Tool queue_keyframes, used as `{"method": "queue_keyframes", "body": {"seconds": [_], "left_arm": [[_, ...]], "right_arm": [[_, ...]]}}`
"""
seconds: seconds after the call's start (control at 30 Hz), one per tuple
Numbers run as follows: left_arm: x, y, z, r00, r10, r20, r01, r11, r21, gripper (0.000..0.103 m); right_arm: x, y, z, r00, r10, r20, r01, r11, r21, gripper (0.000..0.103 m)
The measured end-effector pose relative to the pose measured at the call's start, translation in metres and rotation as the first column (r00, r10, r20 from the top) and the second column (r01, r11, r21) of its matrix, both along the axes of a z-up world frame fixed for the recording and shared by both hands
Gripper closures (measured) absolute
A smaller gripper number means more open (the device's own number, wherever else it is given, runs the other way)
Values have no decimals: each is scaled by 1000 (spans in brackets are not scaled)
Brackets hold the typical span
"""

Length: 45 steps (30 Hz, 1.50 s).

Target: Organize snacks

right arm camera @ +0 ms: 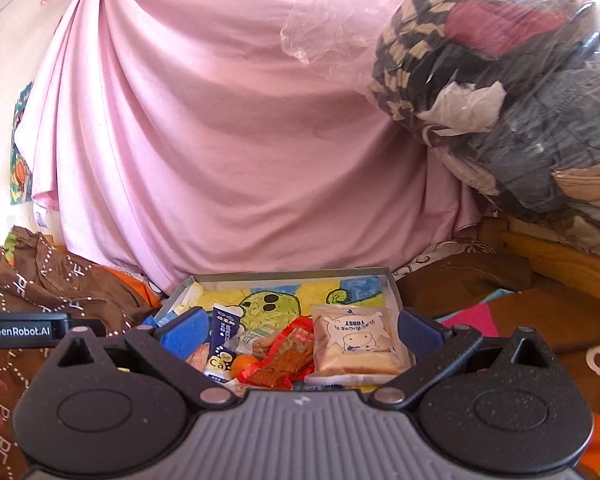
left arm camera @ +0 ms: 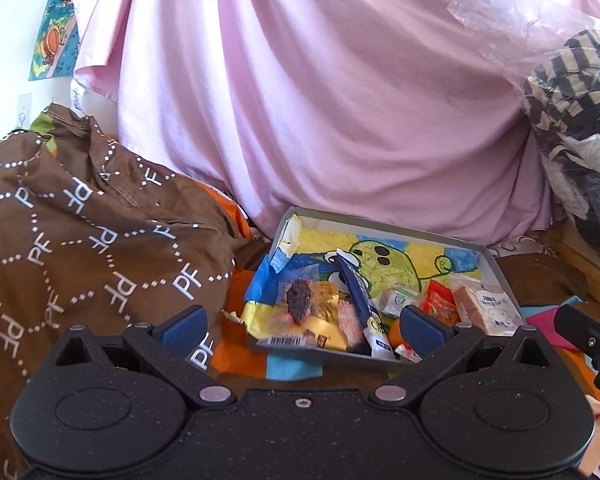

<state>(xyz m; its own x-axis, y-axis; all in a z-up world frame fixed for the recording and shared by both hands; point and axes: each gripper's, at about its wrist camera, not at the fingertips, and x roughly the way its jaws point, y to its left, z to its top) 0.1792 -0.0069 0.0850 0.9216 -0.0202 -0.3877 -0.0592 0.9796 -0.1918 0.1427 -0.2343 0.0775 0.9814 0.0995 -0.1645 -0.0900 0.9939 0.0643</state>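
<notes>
Landmark: shallow grey tray (left arm camera: 496,268) lying on a patterned bedspread, in front of a pink sheet (left arm camera: 320,92).
Snacks: all sitting inside the tray, crowded at its near end — toast packet (right arm camera: 356,344), red wrapper (right arm camera: 288,360), blue stick pack (right arm camera: 222,336), yellow packet (left arm camera: 320,320) overhanging the near left corner.
Left tongs (left arm camera: 302,326): hovering wide and empty over the tray's near edge.
Right tongs (right arm camera: 302,330): hovering wide, empty, just short of the tray.
Risk: packets are overlapping, so a closing grip is likely catching two; the overhanging yellow packet is liable to slide out if nudged.
</notes>
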Motion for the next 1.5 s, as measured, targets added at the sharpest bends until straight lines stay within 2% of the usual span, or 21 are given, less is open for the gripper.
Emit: {"method": "queue_keyframes", "body": {"seconds": [0.57,1.1,1.4,1.5], "left_arm": [[-82,-2,8,998,9,57,-10,1000,29,1],[-143,9,0,995,69,76,-71,997,34,1],[-169,14,-7,994,90,59,-94,994,64,1],[-175,17,-12,995,88,49,-91,994,60,1]], "right_arm": [[-75,5,7,998,49,28,-49,999,-4,0],[-118,-1,13,998,57,15,-57,998,7,0],[-131,-4,6,996,72,-50,-72,997,16,0],[-132,-7,1,994,83,-69,-80,995,56,0]]}}
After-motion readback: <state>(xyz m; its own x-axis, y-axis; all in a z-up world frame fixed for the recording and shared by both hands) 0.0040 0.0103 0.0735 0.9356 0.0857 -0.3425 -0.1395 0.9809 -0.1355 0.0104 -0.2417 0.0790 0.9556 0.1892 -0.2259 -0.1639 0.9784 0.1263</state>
